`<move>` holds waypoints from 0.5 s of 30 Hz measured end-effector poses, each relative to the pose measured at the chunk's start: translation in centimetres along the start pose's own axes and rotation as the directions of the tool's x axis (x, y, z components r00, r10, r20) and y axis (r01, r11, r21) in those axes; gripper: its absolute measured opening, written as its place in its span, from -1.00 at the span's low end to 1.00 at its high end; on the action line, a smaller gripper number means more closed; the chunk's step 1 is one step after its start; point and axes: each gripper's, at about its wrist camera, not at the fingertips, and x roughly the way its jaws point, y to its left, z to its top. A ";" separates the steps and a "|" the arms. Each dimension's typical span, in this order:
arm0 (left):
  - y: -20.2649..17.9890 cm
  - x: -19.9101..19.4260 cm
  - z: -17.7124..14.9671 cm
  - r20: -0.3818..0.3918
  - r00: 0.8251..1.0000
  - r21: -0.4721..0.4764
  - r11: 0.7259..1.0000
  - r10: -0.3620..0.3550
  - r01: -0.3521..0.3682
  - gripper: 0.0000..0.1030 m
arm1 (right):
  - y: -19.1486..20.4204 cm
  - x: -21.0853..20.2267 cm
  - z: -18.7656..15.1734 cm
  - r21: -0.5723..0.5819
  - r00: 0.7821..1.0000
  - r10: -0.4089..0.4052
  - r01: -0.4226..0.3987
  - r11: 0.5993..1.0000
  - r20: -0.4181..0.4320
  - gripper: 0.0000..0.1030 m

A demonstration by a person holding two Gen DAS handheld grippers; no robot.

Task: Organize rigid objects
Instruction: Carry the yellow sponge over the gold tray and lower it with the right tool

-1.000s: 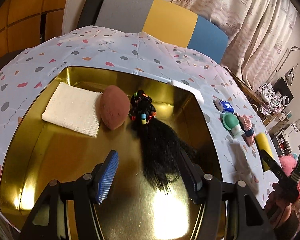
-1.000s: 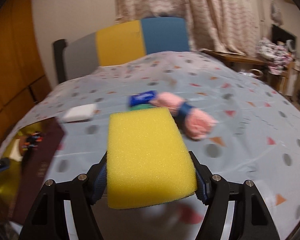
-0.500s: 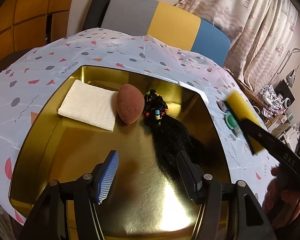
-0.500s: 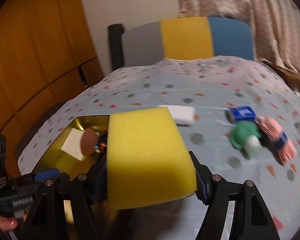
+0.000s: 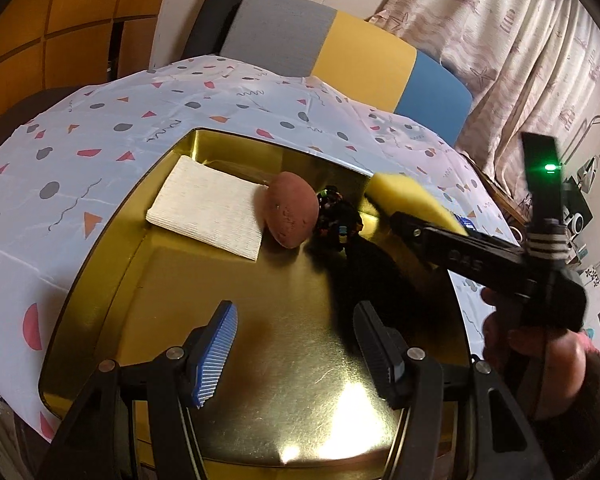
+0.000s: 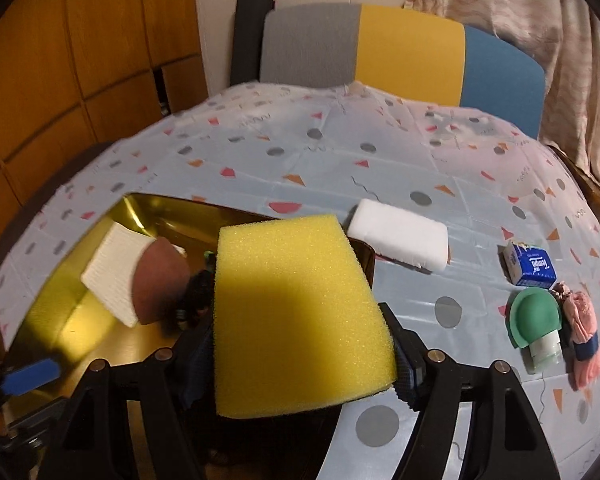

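The tabletop [image 6: 340, 160], under a pale cloth printed with grey dots and coloured triangles, carries everything. On its left side sits the large shiny gold metal tray [image 5: 112, 280], plainly the collecting place, since several things lie together at its far end: a folded white cloth [image 5: 208, 210], a brown egg-shaped sponge [image 5: 290, 214] touching the cloth's edge, and a small black bundle with coloured bits [image 5: 336, 220] just beside the sponge; what the bundle is I cannot tell, as it is dark and partly blurred.

The yellow rectangular foam sponge [image 6: 296, 316] is clamped between the pads of the right tool [image 6: 300, 344], whose jaws have just been opening a little with the sponge between them and the pads pressing its sides. It hangs over the tray's right rim, probably so it can be set beside the others. The left tool [image 5: 296, 344] stands half wide with nothing in it, low over the near tray floor, seemingly kept clear of the drop spot.

Outside the tray wait a white block sponge [image 6: 400, 240], a blue tissue packet [image 6: 530, 266], a green-capped small bottle [image 6: 538, 328] and a pink fabric item [image 6: 584, 332].
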 end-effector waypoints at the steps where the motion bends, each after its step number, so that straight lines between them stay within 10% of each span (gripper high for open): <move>1: 0.0 0.0 0.0 -0.002 1.000 -0.001 1.000 -0.002 0.002 0.19 | -0.1 0.3 0.0 0.003 1.000 0.000 0.000 1.000 -0.011 0.46; 7: 0.1 0.1 0.0 -0.003 1.000 -0.004 1.000 -0.004 0.004 0.19 | -0.7 -0.3 0.0 0.048 0.999 -0.032 0.031 0.998 0.024 0.90; 15: -0.4 0.3 -0.3 -0.013 1.000 0.001 1.000 -0.021 0.021 0.18 | -1.2 -2.8 -0.7 0.088 0.995 -0.010 0.001 0.996 0.095 0.92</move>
